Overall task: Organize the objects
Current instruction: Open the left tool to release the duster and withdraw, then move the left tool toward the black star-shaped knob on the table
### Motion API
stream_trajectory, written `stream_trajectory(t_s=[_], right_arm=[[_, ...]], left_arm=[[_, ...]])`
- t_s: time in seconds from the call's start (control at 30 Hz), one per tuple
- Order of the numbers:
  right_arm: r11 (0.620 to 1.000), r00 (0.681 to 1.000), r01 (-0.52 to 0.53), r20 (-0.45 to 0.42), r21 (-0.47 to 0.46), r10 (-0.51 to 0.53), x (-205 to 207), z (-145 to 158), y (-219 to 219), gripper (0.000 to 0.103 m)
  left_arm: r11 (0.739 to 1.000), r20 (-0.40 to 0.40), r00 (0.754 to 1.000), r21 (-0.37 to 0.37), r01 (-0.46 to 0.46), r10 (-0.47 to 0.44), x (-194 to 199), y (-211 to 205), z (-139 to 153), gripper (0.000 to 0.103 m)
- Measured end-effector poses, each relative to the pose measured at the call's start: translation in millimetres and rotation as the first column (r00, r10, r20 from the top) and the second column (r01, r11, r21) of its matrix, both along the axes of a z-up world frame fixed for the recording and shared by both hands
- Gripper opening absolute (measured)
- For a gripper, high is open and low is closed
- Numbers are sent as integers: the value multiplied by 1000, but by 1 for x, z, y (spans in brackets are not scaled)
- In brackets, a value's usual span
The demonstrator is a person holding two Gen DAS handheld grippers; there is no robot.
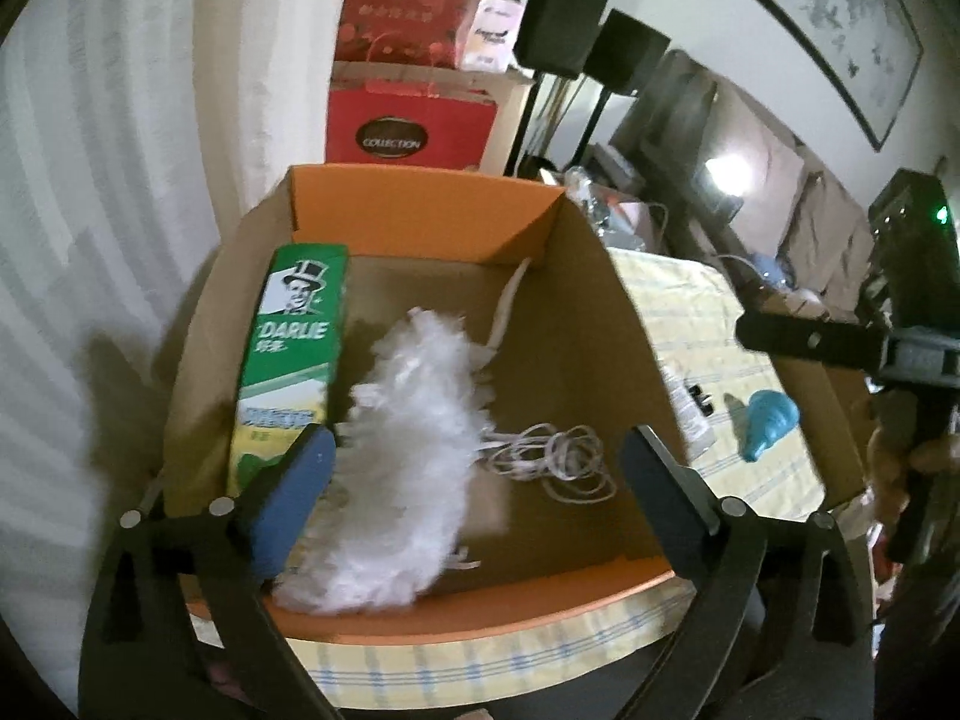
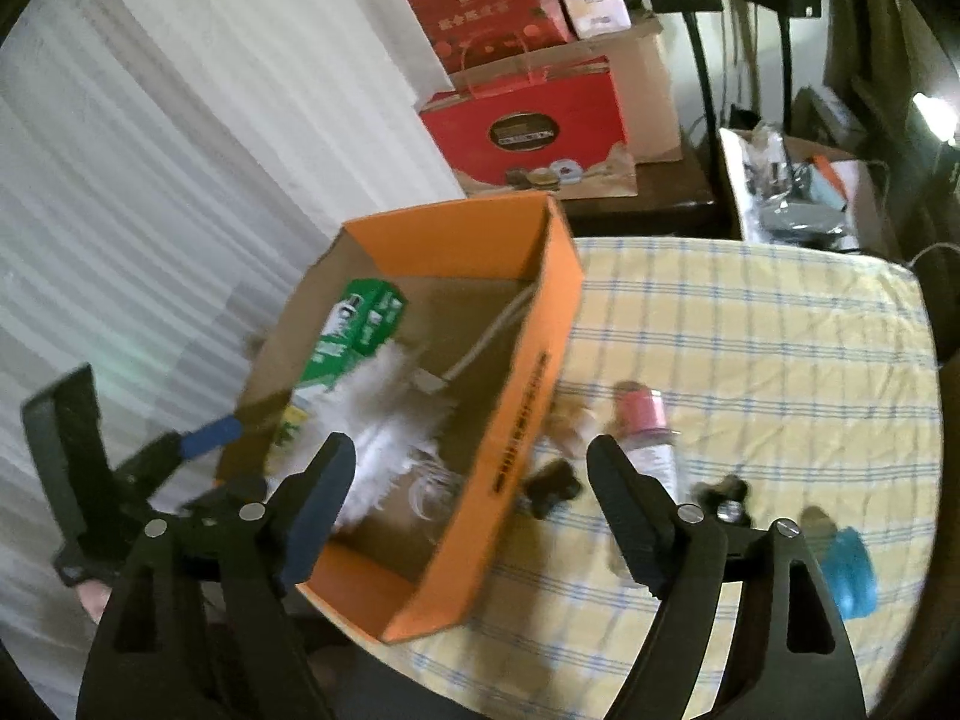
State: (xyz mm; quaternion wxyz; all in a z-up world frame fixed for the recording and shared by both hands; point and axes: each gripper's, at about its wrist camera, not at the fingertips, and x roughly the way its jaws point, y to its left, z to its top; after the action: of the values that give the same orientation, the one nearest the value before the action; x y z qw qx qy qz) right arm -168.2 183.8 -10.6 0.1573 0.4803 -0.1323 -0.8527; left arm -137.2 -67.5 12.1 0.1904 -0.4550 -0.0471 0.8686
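Observation:
An open orange cardboard box (image 1: 420,198) (image 2: 522,408) stands on the checked tablecloth. Inside lie a green toothpaste carton (image 1: 294,348) (image 2: 354,336), a fluffy white duster (image 1: 408,450) (image 2: 390,408) and a coiled white cable (image 1: 552,456). My left gripper (image 1: 480,468) hangs open over the box's near end. The duster lies loose below it, and nothing is held. My right gripper (image 2: 474,450) is open and empty above the box's right wall. Beside that wall on the cloth are a pink-capped bottle (image 2: 648,432), a small black item (image 2: 552,486) and a blue toy (image 2: 846,564) (image 1: 768,420).
Red gift bags (image 2: 528,120) and a brown carton stand on a dark cabinet behind the box. A white curtain (image 1: 108,210) hangs to the left. A cluttered side table (image 2: 792,192) and black stands are at the back right. The yellow checked tablecloth (image 2: 750,330) stretches right.

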Motion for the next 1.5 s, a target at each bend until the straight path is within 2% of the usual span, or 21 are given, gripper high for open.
stream_trajectory(t_s=[0.27, 0.4, 0.53, 0.77, 1.0, 1.37, 1.5], right_arm=[[992, 999, 40, -18, 120, -38, 22, -2, 29, 85], [986, 998, 63, -25, 157, -60, 33, -3, 47, 86], [978, 996, 90, -31, 189, -86, 43, -6, 63, 86], [974, 993, 116, -21, 193, -114, 56, -14, 84, 86], [977, 993, 116, -21, 180, -114, 61, -20, 91, 86], [986, 998, 59, -23, 158, -57, 52, -31, 78, 84], [984, 999, -3, -33, 179, 9, 44, -36, 58, 78]], left_arm=[[999, -13, 999, 15, 41, -41, 9, 36, 9, 97], [998, -27, 998, 18, 61, -61, 14, 54, 14, 103], [996, -33, 996, 17, 84, -83, 18, 73, 16, 103], [991, -22, 992, 27, 129, -128, 24, 105, 14, 103], [991, -10, 991, 34, 133, -133, 23, 120, 14, 103], [994, -2, 994, 32, 106, -106, 15, 120, 16, 103], [997, 9, 997, 23, 71, -71, 10, 112, 13, 103]])
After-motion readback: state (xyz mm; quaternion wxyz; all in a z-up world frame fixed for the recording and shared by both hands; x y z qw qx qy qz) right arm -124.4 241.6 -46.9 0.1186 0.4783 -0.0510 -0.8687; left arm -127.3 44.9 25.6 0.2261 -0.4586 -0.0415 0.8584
